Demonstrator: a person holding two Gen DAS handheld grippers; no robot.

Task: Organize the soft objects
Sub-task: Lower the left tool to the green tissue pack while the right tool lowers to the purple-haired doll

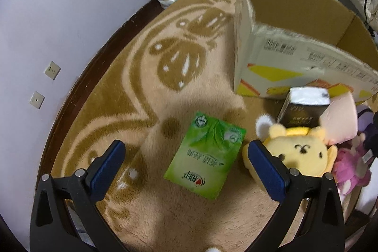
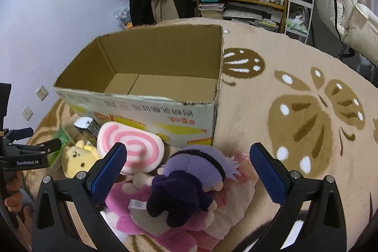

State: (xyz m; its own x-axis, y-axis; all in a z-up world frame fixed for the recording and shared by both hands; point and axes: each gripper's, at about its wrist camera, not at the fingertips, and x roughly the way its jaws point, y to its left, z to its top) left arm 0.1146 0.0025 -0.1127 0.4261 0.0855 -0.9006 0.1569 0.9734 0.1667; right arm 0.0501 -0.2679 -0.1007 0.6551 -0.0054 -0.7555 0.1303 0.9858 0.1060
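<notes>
Between claw pads: purple-haired plush doll

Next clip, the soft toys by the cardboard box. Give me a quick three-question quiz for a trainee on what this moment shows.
1. True or false: the cardboard box already holds a toy.
2. Which item lies between the fingers of the left tool? A) yellow bear B) green tissue pack C) swirl cushion
3. Fill in: the purple-haired doll lies on top of a ____ plush toy.

Key
1. False: only its bare floor shows.
2. B: the green tissue pack lies flat on the rug, not gripped; the yellow bear sits just outside the right finger.
3. Pink: the pink plush toy is beneath it.
</notes>
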